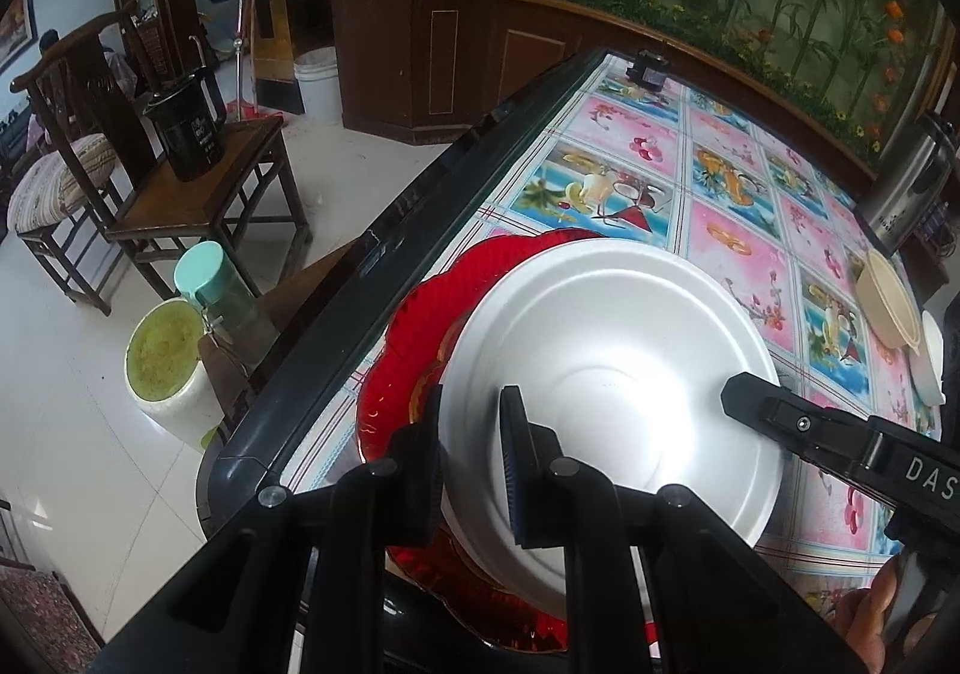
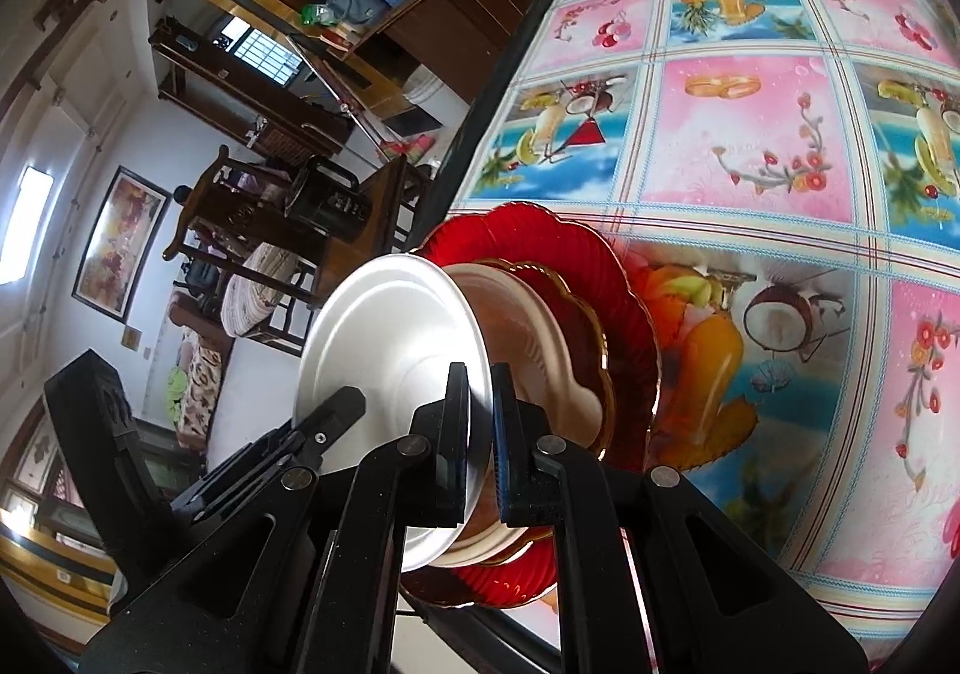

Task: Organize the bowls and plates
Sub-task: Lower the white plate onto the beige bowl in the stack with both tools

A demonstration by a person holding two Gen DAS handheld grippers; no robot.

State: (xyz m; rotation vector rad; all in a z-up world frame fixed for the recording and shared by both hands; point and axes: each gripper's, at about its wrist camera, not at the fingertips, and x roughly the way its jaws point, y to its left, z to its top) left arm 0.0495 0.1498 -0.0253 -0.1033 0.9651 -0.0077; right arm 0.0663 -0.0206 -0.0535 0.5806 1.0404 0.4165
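Both grippers hold a white plate (image 1: 606, 338) by opposite rims, just over a stack near the table's left edge. My left gripper (image 1: 471, 446) is shut on its near-left rim. My right gripper (image 2: 480, 434) is shut on the other rim and shows in the left wrist view as a black tip (image 1: 737, 392). The left gripper (image 2: 348, 404) reaches in from the left in the right wrist view. Under the white plate (image 2: 390, 338) lie a cream plate (image 2: 540, 350), a small gold-rimmed red plate (image 2: 576, 314) and a large scalloped red plate (image 1: 420, 314), also seen as the red plate (image 2: 540, 236).
The table (image 1: 738, 230) has a pink and blue fruit-pattern cover and a dark edge (image 1: 384, 230) on the left. A beige bowl (image 1: 888, 308) and a white dish (image 1: 927, 368) sit at the right, behind them a steel jug (image 1: 906, 194). A wooden chair carries a black pitcher (image 1: 186, 128).
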